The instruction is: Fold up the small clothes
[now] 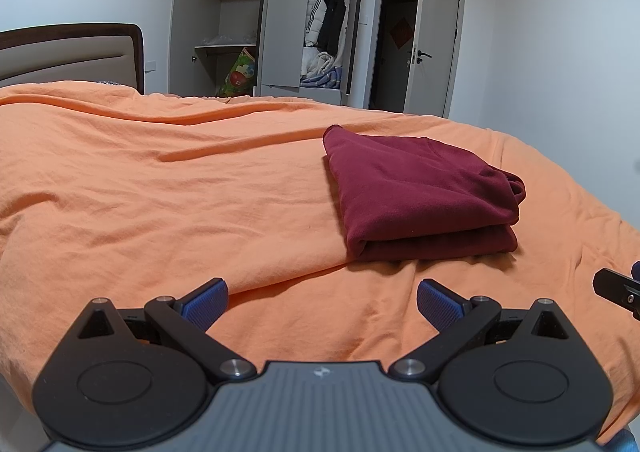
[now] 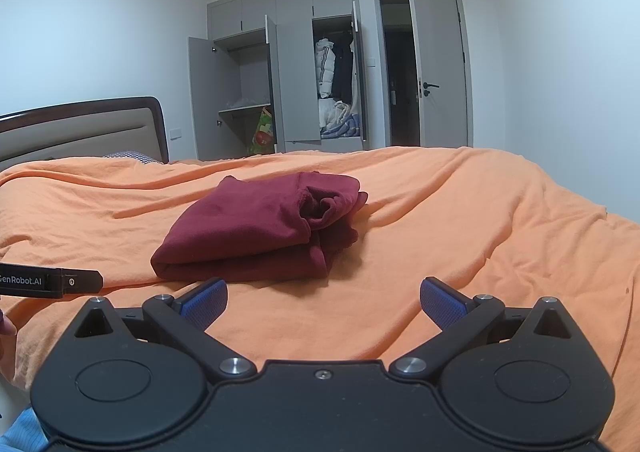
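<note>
Nearest in each wrist view, the blue fingers are seen spread wide with nothing between them: the left gripper (image 1: 322,306) and the right gripper (image 2: 323,306) are both released and held low over bare orange bedsheet (image 1: 160,191), short of the cloth. This is judged to be a drawn-back posture, kept so that the finished bundle is not disturbed. Ahead of the fingers, the dark red garment (image 1: 420,195) is found lying on the sheet, beyond and to the right of the left fingers, and beyond and slightly left of the right fingers (image 2: 202,306). It is apart from both pairs of fingertips. It is seen folded into a compact, roughly rectangular stack of several layers, with a rounded fold edge turned toward the grippers and looser, bunched ends at its right side, where an opening is shown in the right view. The fold is judged essentially complete. Farther off, an open wardrobe (image 1: 280,31) is seen.
</note>
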Available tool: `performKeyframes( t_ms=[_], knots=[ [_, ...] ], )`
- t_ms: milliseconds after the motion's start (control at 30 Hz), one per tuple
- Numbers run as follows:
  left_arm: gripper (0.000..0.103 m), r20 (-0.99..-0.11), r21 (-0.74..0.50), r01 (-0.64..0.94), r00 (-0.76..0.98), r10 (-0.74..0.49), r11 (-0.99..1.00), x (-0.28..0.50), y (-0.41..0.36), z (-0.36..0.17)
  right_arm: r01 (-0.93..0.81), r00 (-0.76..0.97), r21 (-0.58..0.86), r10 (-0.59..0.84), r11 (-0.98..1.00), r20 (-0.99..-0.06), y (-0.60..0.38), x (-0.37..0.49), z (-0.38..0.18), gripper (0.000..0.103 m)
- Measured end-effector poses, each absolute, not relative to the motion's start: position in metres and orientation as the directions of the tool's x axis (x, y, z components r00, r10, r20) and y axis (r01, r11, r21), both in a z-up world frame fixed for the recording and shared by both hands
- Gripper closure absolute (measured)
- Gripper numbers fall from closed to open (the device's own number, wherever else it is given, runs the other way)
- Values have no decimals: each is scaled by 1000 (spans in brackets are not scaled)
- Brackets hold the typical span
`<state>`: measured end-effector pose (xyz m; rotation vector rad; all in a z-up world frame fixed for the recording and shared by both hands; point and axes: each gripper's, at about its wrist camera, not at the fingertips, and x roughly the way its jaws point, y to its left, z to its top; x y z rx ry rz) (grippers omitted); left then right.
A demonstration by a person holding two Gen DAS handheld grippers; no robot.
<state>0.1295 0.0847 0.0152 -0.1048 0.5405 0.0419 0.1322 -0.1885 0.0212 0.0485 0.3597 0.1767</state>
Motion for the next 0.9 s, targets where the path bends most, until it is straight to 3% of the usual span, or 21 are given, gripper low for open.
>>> performKeyframes(
  t_ms=[633,900],
  knots=[
    [0,-522,-91,-66,853,9,994,130,84,14,-163,919,80,181,983,-351,-188,133,20,1],
    [0,-547,-46,-121,834,77,992,133,83,15,-161,918,81,180,984,-355,-188,133,18,1]
  ],
)
